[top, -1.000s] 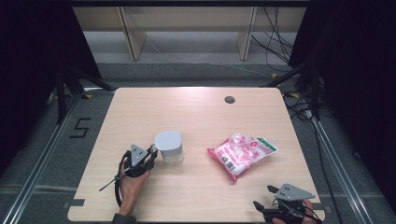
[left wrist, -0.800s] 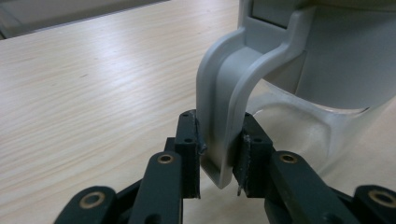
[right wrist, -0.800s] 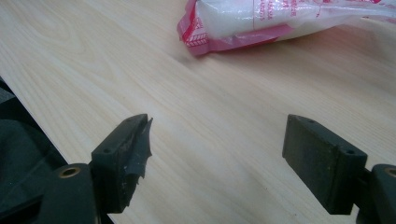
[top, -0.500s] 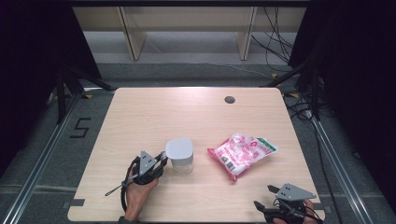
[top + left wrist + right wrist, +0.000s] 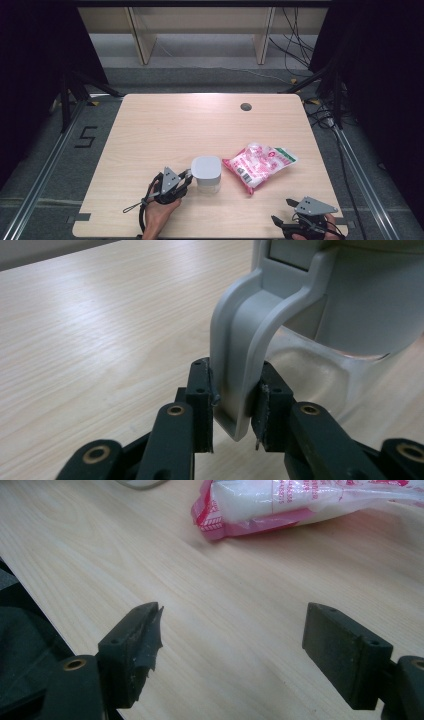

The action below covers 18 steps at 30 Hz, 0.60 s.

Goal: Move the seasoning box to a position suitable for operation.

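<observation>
A clear jar with a grey lid (image 5: 206, 172) stands on the wooden table (image 5: 165, 125), just left of a pink and white bag (image 5: 260, 164). My left gripper (image 5: 186, 176) is shut on the lid's grey clasp (image 5: 240, 365), which sits pinched between both black pads (image 5: 202, 405). The jar's glass body (image 5: 320, 375) rises right behind the clasp. My right gripper (image 5: 280, 212) rests at the table's front right corner. It is open, with bare wood between its jaws (image 5: 232, 635). The pink bag (image 5: 300, 502) lies a short way ahead of it.
A small round hole (image 5: 245, 106) sits near the table's far edge. Metal rails and cables run along the floor on both sides. Shelf legs stand beyond the far edge.
My left gripper has carried the jar rightward and slightly nearer across the table, ending close to the pink bag. The right gripper has stayed put.
</observation>
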Available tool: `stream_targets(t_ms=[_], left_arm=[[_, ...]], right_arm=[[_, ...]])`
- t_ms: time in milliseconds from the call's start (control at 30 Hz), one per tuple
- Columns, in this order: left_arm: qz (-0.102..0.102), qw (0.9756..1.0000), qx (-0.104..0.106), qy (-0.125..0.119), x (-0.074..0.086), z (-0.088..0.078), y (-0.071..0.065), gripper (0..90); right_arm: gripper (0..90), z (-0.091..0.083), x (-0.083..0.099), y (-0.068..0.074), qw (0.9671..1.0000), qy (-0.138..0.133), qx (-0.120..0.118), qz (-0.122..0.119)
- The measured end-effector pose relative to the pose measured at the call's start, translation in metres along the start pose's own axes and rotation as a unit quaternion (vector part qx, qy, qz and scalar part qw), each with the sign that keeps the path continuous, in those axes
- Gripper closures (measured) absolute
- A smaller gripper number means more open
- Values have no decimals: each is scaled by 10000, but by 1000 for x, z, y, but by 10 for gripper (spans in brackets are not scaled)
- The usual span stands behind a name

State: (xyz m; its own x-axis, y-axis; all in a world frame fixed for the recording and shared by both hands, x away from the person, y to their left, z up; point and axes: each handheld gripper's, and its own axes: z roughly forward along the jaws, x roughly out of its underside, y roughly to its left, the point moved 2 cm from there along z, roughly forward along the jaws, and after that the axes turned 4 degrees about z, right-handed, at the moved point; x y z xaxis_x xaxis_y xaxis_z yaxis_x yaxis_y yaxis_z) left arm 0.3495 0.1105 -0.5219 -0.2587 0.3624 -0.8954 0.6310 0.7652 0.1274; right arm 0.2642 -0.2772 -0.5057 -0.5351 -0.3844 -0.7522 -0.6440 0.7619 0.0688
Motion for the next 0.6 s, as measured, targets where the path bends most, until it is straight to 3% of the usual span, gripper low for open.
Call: stream_targets(t_ms=[100,133,233,333,367,400,467,500,600], left_arm=[[-118,9999,45,44,0,-1,-3,717],[4,10000,49,56,0,-2,-1,715],[-156,9998,82,-9,0,-1,-4,714],[-112,9999,72,-24,0,-1,-5,711],[37,10000,48,32,0,-2,-6,711],[-117,9999,68,16,0,-2,-10,710],[-56,9999,117,17,-1,-1,-9,707],[-214,9997,147,16,0,0,-9,704],[-169,9997,172,-2,0,3,-8,702]], right_arm=[[242,0,0,-1,9999,-46,48,-76],[242,0,0,-1,10000,-44,52,-72],[242,0,0,-1,10000,-32,57,-54],[242,0,0,0,10000,-9,12,29],[242,0,0,0,10000,-50,49,39],[242,0,0,-1,10000,-44,47,17],[241,0,0,-2,10000,-23,27,12],[241,0,0,-2,10000,-19,-1,-13],[241,-1,1,-3,10000,-54,56,-28]])
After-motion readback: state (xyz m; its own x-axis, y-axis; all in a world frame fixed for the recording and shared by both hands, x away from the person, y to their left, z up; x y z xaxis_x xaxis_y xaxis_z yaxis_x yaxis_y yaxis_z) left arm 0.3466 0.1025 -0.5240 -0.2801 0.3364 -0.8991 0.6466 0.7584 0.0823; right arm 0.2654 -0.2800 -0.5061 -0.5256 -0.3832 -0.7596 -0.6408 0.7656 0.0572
